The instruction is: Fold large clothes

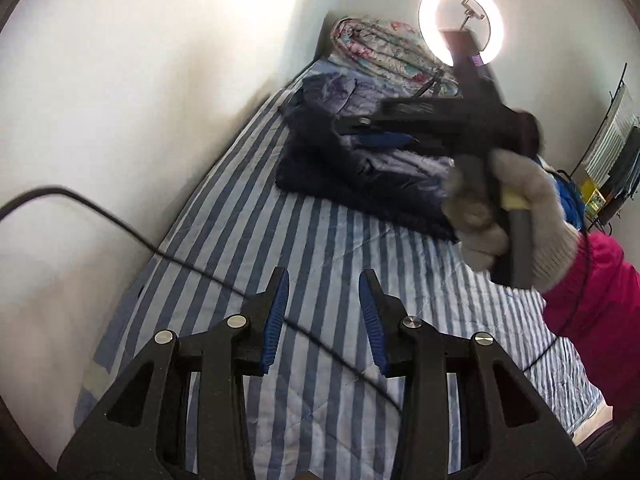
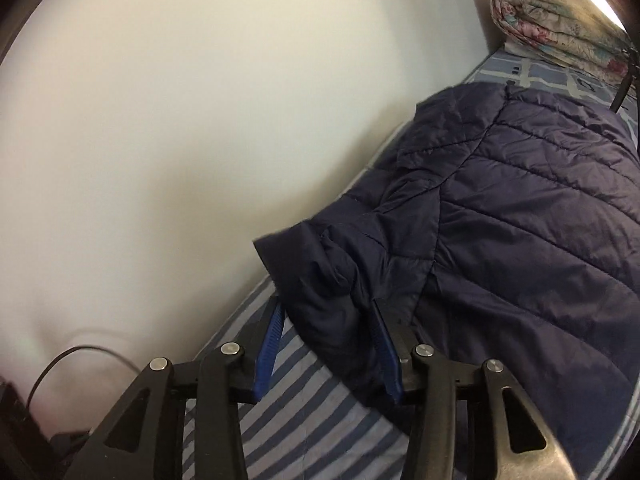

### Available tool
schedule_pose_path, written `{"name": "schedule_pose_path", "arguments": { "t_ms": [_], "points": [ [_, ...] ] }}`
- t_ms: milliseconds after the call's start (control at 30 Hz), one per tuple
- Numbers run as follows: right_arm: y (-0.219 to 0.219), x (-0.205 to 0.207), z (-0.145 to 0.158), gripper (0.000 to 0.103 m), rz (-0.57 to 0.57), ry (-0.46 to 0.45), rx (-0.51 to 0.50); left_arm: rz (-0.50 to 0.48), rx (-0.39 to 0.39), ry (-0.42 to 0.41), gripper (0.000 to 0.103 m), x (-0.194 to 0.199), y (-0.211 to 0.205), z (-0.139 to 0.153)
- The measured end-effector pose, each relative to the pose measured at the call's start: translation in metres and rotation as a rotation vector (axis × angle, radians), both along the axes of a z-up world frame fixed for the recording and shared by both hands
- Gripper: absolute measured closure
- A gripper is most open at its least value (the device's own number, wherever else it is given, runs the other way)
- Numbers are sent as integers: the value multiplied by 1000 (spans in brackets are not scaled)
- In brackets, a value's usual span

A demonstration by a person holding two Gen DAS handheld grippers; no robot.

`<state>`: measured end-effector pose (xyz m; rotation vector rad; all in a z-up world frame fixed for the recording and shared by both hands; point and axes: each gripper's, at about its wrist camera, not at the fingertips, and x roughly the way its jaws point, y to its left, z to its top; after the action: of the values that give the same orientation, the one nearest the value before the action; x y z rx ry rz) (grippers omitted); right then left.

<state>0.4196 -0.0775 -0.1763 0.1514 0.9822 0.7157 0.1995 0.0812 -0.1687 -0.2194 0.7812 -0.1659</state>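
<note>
Navy quilted jacket [image 2: 520,208] lies bunched between parted right tongs [image 2: 328,344]; left tongs [image 1: 324,320] empty.

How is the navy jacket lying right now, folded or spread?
Folded: the navy jacket lies doubled into a compact bundle on the striped bed.

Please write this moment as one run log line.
left gripper: open, empty | right gripper: open around jacket edge | bed sheet: striped
</note>
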Motion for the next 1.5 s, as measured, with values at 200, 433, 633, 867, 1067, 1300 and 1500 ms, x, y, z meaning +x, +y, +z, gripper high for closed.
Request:
{"name": "schedule_pose_path", "arguments": {
  "t_ms": [200, 433, 633, 867, 1067, 1300, 1500],
  "points": [
    [-72, -24, 24, 44, -118, -39, -35, -28, 22, -82, 65, 41, -26, 33],
    [-140, -26, 16, 29, -278, -33, -135, 10, 103, -94, 65, 134, -51, 46],
    [-171, -24, -11, 18, -353, 42, -98, 90, 93, 29, 65, 203, -33, 13],
    [-171, -12, -48, 18, -323, 144, -32, 125, 195, 130, 65, 223, -24, -41],
    [-170, 3, -78, 17, -281, 246, 114, 97, 266, 169, 65, 230, -33, -85],
    [-167, 22, -89, 61, -268, 280, 179, 79, 273, 158, 65, 225, -35, -81],
    [-176, 10, -67, 78, -263, 253, 108, 46, 273, 153, 65, 215, -48, -71]
  ]
}}
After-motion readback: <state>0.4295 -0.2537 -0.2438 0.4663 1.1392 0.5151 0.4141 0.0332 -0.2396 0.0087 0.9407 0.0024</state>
